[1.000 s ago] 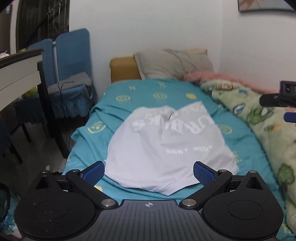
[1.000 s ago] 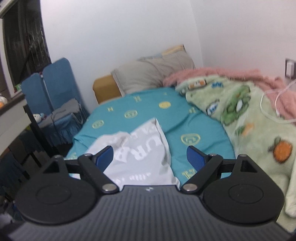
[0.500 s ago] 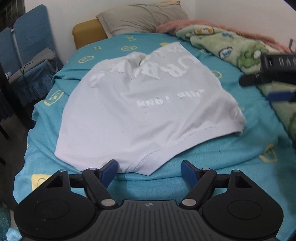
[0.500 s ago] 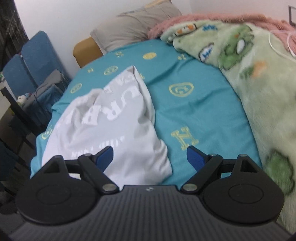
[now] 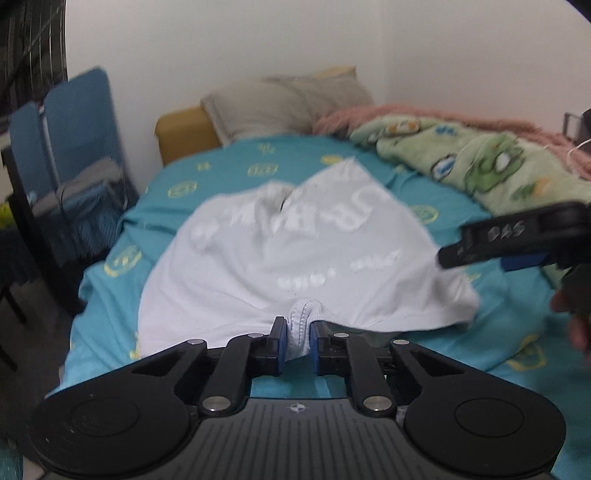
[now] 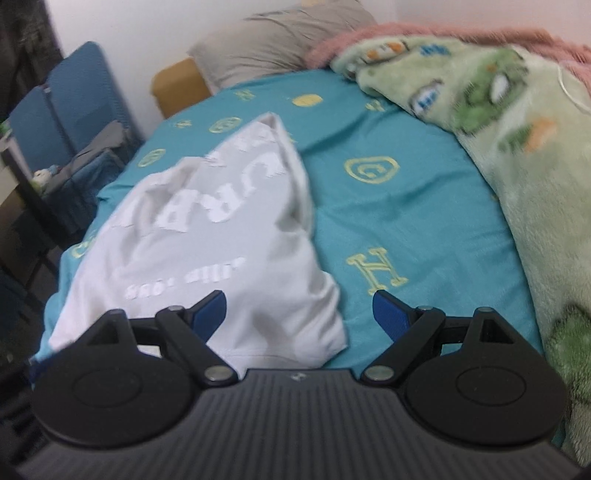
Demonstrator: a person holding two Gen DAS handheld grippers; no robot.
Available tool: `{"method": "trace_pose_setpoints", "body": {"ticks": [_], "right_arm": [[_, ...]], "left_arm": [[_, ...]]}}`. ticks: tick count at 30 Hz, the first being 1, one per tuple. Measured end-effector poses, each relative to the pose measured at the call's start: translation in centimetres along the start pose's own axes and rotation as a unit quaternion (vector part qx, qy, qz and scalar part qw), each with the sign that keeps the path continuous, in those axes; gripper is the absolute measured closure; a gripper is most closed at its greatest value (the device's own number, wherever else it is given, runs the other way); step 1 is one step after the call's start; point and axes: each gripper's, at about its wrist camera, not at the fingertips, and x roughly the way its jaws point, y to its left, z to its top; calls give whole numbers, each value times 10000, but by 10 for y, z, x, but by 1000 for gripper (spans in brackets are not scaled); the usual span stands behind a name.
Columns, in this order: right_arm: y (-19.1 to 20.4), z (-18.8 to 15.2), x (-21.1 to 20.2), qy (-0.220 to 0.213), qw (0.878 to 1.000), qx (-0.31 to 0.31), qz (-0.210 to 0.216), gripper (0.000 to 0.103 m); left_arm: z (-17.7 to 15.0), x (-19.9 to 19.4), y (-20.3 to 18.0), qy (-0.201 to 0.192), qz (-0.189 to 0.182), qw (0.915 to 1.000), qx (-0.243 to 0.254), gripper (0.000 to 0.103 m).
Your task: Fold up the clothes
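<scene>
A white T-shirt (image 5: pixel 288 251) with pale lettering lies spread on the teal bedsheet (image 5: pixel 229 170), its hem toward me. My left gripper (image 5: pixel 297 339) is shut on the near hem, and a bunch of stitched white fabric shows between its blue pads. In the left wrist view the right gripper (image 5: pixel 517 240) hangs over the shirt's right corner. In the right wrist view the right gripper (image 6: pixel 299 314) stands open just above the shirt's (image 6: pixel 207 251) near right corner, with nothing between its fingers.
A green cartoon blanket (image 6: pixel 517 122) and a pink blanket (image 6: pixel 424 33) lie along the right side of the bed. A grey pillow (image 5: pixel 284 99) rests at the headboard. Blue folding chairs (image 5: pixel 70 147) stand left of the bed. A hand (image 5: pixel 576 314) shows at the right edge.
My left gripper went down to the shirt's near hem and shut on it, lifting the edge a little. The right gripper came lower and closer to the shirt's right corner, still open.
</scene>
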Motion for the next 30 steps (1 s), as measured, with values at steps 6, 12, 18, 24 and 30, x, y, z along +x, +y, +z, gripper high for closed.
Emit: {"method": "trace_pose_setpoints", "body": {"ticks": [6, 12, 18, 24, 30], "right_arm": [[31, -13, -7, -80, 9972, -583, 458, 15], [59, -27, 7, -4, 9893, -1430, 289, 15], [12, -15, 15, -203, 9968, -393, -666, 15], [-27, -13, 16, -91, 9927, 672, -997, 18], [0, -11, 13, -248, 9982, 102, -538, 80]], "left_arm": [[12, -21, 22, -350, -59, 9975, -614, 91], [16, -28, 37, -445, -105, 9940, -997, 91], [6, -15, 31, -113, -49, 9963, -849, 91], [-6, 0, 25, 270, 6, 9973, -682, 91], [-14, 13, 17, 504, 133, 9977, -432, 88]]}}
